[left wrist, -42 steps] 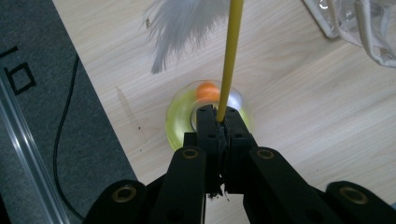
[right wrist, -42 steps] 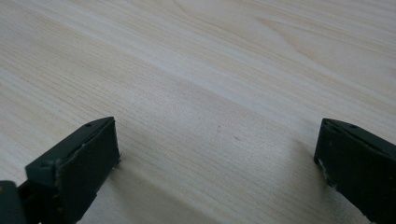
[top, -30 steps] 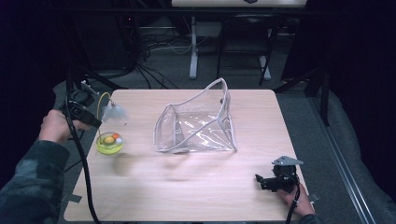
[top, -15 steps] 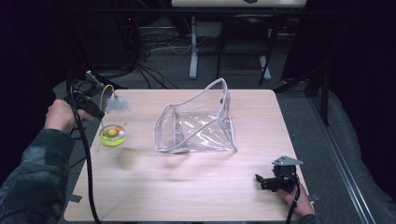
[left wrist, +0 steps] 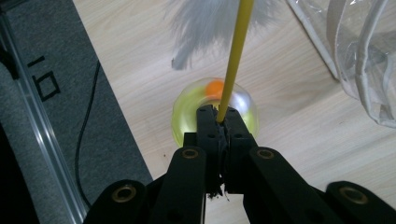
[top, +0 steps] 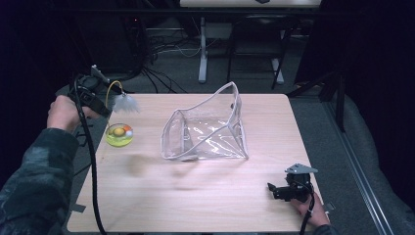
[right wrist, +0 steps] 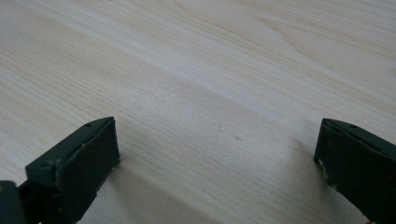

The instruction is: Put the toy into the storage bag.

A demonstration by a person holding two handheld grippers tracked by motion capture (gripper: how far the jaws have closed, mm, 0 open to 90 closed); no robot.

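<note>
Two grippers: left gripper (left wrist: 219, 122) clenched on feather toy's yellow wand (left wrist: 236, 60), now lifted w/ its yellow-green ball (top: 119, 134) dangling; right gripper (right wrist: 217, 154) idle, jaws apart. Prob headed for clear pouch (top: 205, 129).

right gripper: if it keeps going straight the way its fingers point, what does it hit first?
Probably nothing soon. The right gripper sits low, open, pointing left across bare table; its own view has wood grain ahead and no object. The clear pouch lies farther back, seemingly off that line, though depth is uncertain.
</note>
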